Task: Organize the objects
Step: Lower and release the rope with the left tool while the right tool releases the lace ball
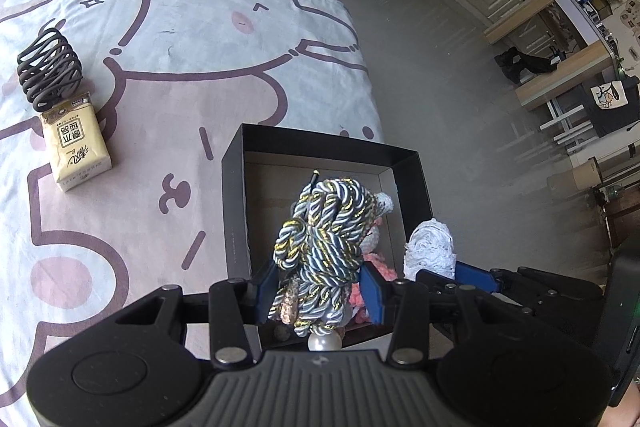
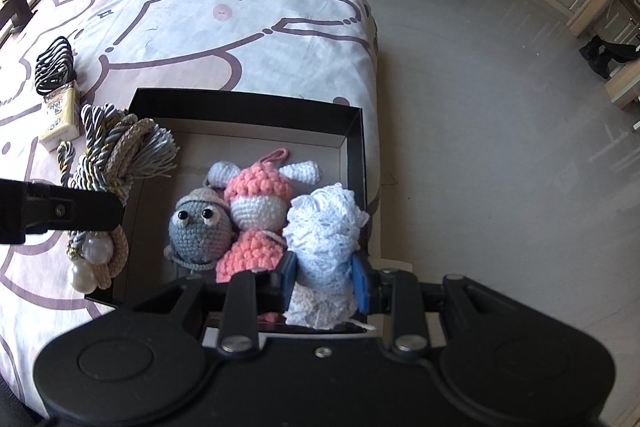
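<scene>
Twisted tassel cord (image 1: 320, 247) sits pinched in the left gripper (image 1: 318, 287) jaws above the black box (image 2: 356, 147); right gripper (image 2: 324, 281) jaws pinch white lace (image 2: 326, 239) inside it, beside crochet dolls (image 2: 256, 215).

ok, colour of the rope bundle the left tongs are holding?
Grey, white and gold twisted cord bundle, with pearl beads at its end. Clearest in the left wrist view.

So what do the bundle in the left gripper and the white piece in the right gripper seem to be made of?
Rope bundle: twisted satin-like cord, grey, white and gold strands with a sheen, plus pearl-like beads, probably plastic. White piece: openwork lace or crochet, matte, likely cotton yarn; the fibre itself can't be confirmed.
</scene>
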Motion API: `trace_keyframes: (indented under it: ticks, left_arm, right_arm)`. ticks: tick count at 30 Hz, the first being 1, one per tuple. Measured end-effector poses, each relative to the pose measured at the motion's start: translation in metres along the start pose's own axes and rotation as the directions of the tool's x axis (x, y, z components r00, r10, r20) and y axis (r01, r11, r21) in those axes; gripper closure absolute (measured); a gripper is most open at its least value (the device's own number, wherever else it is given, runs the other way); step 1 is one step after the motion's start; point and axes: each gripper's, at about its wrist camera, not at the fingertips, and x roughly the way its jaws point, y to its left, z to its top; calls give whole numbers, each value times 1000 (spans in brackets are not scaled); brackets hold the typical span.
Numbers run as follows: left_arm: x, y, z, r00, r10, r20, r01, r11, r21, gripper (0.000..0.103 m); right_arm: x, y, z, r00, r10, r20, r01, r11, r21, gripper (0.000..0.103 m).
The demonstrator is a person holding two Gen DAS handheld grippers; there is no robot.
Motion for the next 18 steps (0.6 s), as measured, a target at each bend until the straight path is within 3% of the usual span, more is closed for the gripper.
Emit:
trace_keyframes:
  ticks: [9,18]
  left_arm:
    - [6,4,-1,1000,11,-13,-11,1000,-21,58]
    - [17,12,-6,998,7,-55,-12,996,-92,58]
  right_arm:
    - [-1,-3,3,999,33,4,-33,997,64,67]
    - [-7,1,5,999,45,15,-46,997,55,67]
